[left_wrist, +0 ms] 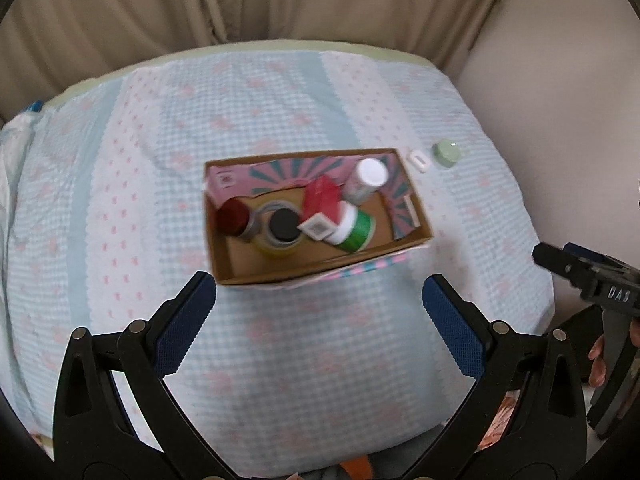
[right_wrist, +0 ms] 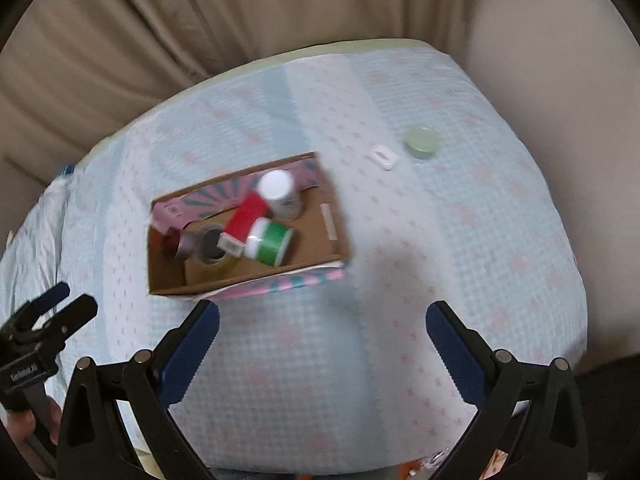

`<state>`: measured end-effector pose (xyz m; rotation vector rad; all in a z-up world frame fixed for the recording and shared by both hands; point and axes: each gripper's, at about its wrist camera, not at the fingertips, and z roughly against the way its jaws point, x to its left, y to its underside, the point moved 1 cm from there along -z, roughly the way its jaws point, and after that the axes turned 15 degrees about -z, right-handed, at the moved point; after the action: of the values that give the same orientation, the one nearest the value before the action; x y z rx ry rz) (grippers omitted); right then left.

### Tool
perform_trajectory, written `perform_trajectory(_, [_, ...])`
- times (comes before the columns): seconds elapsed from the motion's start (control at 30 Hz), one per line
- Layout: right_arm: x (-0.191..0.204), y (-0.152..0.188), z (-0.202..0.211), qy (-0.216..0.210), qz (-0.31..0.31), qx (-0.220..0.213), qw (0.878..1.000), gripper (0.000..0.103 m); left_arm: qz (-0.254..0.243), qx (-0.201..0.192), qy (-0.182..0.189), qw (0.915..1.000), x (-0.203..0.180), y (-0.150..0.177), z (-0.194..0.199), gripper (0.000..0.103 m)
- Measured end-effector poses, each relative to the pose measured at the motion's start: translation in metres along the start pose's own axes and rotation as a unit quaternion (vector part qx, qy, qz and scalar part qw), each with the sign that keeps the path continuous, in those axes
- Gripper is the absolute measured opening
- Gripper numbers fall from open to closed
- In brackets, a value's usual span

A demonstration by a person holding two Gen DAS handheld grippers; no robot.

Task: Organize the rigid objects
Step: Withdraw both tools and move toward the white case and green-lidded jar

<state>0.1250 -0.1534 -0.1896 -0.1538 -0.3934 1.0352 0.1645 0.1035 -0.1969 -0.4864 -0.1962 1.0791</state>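
An open cardboard box point(left_wrist: 320, 270) point(right_wrist: 236, 278) sits mid-table holding a white-capped bottle point(left_wrist: 368, 178) point(right_wrist: 278, 194), a red carton point(left_wrist: 320, 200) point(right_wrist: 248, 216), a green-and-white jar point(left_wrist: 356, 228) point(right_wrist: 270, 242), a dark-lidded jar point(left_wrist: 282, 226) and a red-capped bottle point(left_wrist: 232, 216). Outside the box, to its right, lie a small white item point(left_wrist: 419, 160) point(right_wrist: 385, 158) and a pale green round jar point(left_wrist: 447, 153) point(right_wrist: 421, 142). My left gripper point(left_wrist: 320, 316) is open and empty, just before the box. My right gripper point(right_wrist: 322, 340) is open and empty, near the table's front.
The table point(left_wrist: 280, 360) carries a blue-and-pink patterned cloth. Beige curtains point(left_wrist: 240, 0) hang behind it and a pale wall point(right_wrist: 560, 80) stands to the right. The right gripper shows at the left wrist view's right edge point(left_wrist: 580, 276).
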Motion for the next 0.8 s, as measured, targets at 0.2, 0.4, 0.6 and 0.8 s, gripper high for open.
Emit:
perform_trajectory(0.2, [-0.054, -0.033, 0.017, -0.005, 0.029, -0.041, 0.999, 0.103, -0.004, -0.018, -0.016, 0.9997, -0.063, -0.025, -0.005, 0.103])
perform_trajectory(0.4, [-0.097, -0.080, 0.009, -0.026, 0.096, -0.051, 0.994, 0.103, 0.039, -0.029, -0.034, 0.9982, -0.129, -0.056, -0.030, 0.103])
perform_trajectory(0.6, [-0.135, -0.126, -0.014, -0.053, 0.161, -0.057, 0.984, 0.103, 0.081, -0.016, -0.052, 0.9952, -0.189, -0.089, -0.071, 0.103])
perform_trajectory(0.8, [-0.159, -0.152, -0.038, -0.069, 0.171, -0.054, 0.981, 0.103, 0.098, 0.000, -0.049, 0.9939, -0.220, -0.122, -0.103, 0.103])
